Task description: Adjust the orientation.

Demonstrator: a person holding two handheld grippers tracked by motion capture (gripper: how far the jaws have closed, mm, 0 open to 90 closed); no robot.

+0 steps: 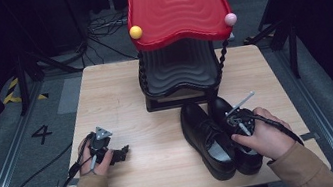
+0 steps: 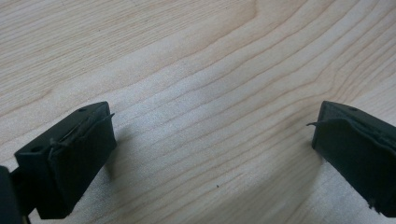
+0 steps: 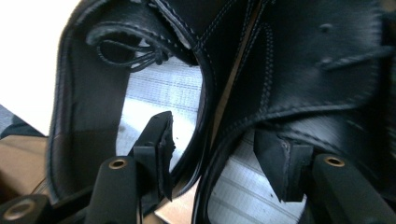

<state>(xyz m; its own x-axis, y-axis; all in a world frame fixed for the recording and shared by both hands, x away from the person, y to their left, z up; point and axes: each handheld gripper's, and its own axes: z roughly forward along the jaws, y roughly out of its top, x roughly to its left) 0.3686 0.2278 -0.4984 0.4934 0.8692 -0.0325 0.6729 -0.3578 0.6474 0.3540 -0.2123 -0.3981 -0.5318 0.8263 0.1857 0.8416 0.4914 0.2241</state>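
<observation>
A pair of black leather lace-up shoes stands side by side at the table's front right, one shoe (image 1: 207,140) to the left of the other shoe (image 1: 221,107). My right gripper (image 1: 238,123) is down over their openings. In the right gripper view it (image 3: 222,161) is open and straddles the two touching inner walls: one jaw sits inside the shoe on the left (image 3: 79,93), the other inside the shoe on the right (image 3: 322,60). The pads stand apart from the leather. My left gripper (image 1: 122,153) rests open on the bare table (image 2: 210,70), its jaws wide apart with nothing between them (image 2: 212,135).
A two-tier stand rises at the back middle of the table (image 1: 114,96): a wavy red top shelf (image 1: 176,6) with a yellow knob (image 1: 135,32) and a pink knob (image 1: 230,19), over a black lower shelf (image 1: 178,69). It stands just behind the shoes.
</observation>
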